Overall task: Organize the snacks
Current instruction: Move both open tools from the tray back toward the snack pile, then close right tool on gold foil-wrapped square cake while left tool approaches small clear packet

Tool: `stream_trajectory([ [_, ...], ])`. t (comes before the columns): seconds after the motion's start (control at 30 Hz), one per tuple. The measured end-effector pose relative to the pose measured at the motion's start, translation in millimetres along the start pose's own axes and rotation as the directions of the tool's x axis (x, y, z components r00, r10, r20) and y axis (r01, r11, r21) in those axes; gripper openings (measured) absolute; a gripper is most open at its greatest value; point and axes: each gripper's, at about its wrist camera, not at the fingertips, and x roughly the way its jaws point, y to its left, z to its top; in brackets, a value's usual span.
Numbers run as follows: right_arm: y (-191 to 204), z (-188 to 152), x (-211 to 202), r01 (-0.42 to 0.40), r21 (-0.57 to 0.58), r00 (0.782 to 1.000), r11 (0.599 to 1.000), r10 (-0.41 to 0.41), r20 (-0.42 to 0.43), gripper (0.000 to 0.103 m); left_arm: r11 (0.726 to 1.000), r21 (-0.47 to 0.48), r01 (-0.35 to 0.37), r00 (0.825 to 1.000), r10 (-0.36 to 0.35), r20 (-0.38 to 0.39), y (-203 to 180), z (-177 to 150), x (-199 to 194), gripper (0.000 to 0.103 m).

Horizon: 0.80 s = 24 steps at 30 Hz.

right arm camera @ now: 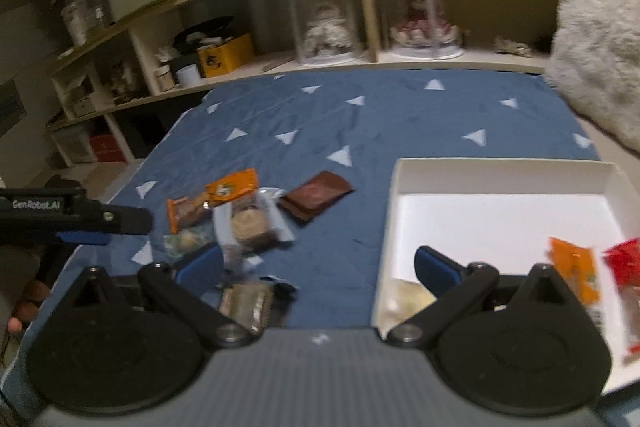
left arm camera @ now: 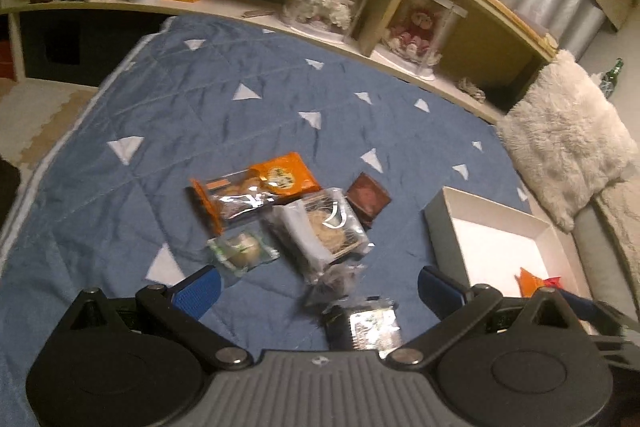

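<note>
Snacks [left arm camera: 276,211] are seen clustered at the centre of the left wrist view, ahead of the left gripper [left arm camera: 318,289], which is spread wide and empty. In the right wrist view, the white box [right arm camera: 500,173] fills the right side; the right gripper [right arm camera: 318,267] is likewise wide. Overlapping, slippery wrappers could be double-grabbed or dropped.

Both the left gripper [left arm camera: 318,287] and right gripper [right arm camera: 318,267] hover with jaws spread wide, empty.

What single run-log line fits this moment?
left gripper: open | right gripper: open | white box: partly filled | loose snacks on blue quilt
</note>
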Motion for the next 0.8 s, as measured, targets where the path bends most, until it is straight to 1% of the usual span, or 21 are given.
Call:
stream_trajectory([
  [0.13,12.6,-0.6,22.9,0.001,-0.001,1.0,1.0,-0.001,-0.017,0.103,0.999,0.038,0.01,1.0,-0.011,0.021,-9.9,1.0,8.6,0.103],
  [0.23,19.5,-8.6,36.6,0.011,0.015,0.999,1.0,-0.011,-0.038,0.102,0.999,0.031,0.028,0.999,-0.029,0.035,-11.8,2.3,15.5,0.103],
  [0.3,24.8,-18.4,42.6,0.028,0.016,0.998,0.999,-0.027,-0.052,0.102,0.999,0.005,0.048,0.998,-0.048,0.032,-10.5,3.0,21.5,0.103],
  [0.43,37.9,-37.7,49.6,-0.014,-0.058,0.996,0.998,0.009,-0.089,0.095,0.997,-0.065,0.04,0.999,-0.041,-0.005,-9.0,1.1,37.0,0.103],
  [0.57,46.5,-46.1,55.8,-0.038,-0.101,0.993,0.994,0.026,-0.117,0.091,0.99,-0.114,0.087,0.995,-0.092,-0.047,-5.0,-0.9,50.8,0.103],
  [0.63,47.2,-46.4,59.0,-0.051,-0.103,0.991,0.993,0.037,-0.127,0.087,0.981,-0.159,0.107,0.988,-0.123,-0.092,-1.0,-1.3,58.7,0.103],
  [0.7,47.5,-47.0,62.7,-0.059,-0.096,0.989,0.994,0.045,-0.139,0.082,0.97,-0.218,0.106,0.983,-0.135,-0.125,3.3,-2.5,66.6,0.103],
  [0.77,46.5,-47.6,66.9,-0.064,-0.079,0.987,0.995,0.051,-0.152,0.078,0.958,-0.263,0.117,0.978,-0.157,-0.136,7.2,-2.9,73.3,0.101],
  [0.8,45.0,-47.9,66.9,-0.067,-0.072,0.986,0.995,0.055,-0.157,0.077,0.954,-0.276,0.121,0.977,-0.164,-0.139,8.0,-3.0,76.0,0.098],
])
